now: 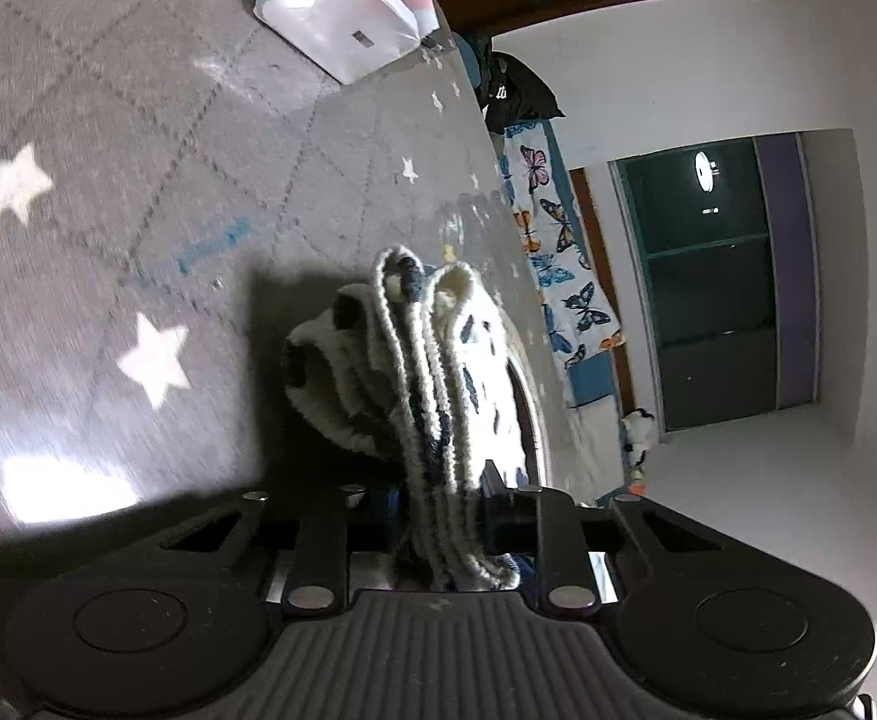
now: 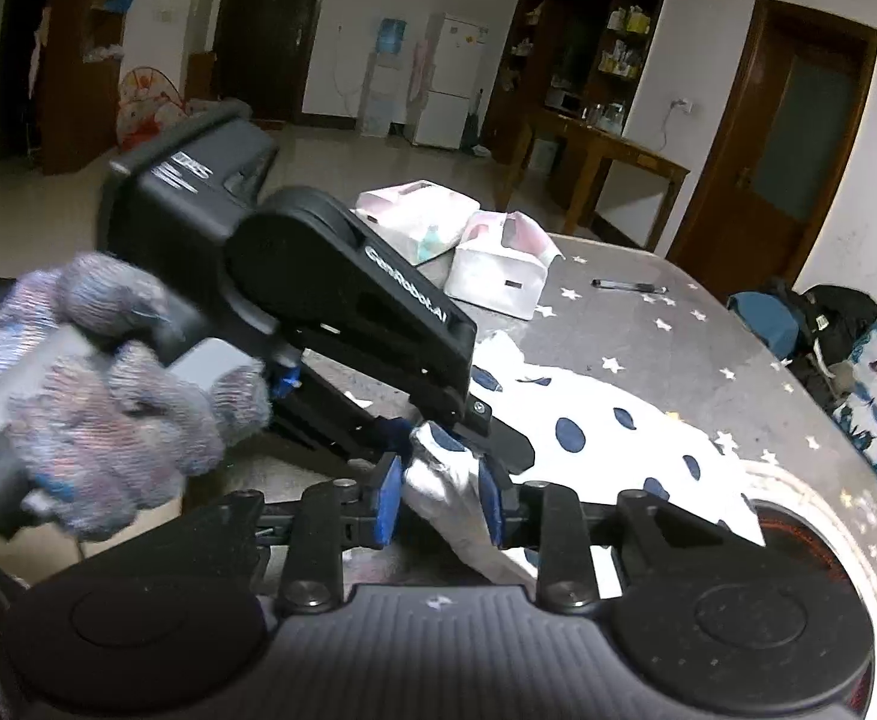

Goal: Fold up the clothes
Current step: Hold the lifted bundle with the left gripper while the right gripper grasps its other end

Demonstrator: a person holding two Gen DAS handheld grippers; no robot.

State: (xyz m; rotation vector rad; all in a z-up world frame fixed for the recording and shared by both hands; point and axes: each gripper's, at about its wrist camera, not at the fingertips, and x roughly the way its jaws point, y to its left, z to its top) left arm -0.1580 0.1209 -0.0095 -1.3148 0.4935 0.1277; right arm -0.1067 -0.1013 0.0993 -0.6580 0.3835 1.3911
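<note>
Item: spotted cloth (image 2: 618,438), spread on the starred table (image 2: 738,348), bunched edge at six o'clock in both views. Our left gripper (image 1: 444,516) pinches stacked layers; our right gripper (image 2: 441,498) pinches a gathered fold, the two nearly touching. Risk, as we judge it: a layer slips from the thick bunch, skewing the fold; the tissue box (image 2: 498,276) at twelve o'clock may snag.

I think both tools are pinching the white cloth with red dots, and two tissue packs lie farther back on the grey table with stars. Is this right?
Not quite: the dots are dark blue, not red, as the right wrist view shows on the cloth. The rest holds: the left tool and the right tool pinch it, and the tissue packs lie farther back on the table.
</note>
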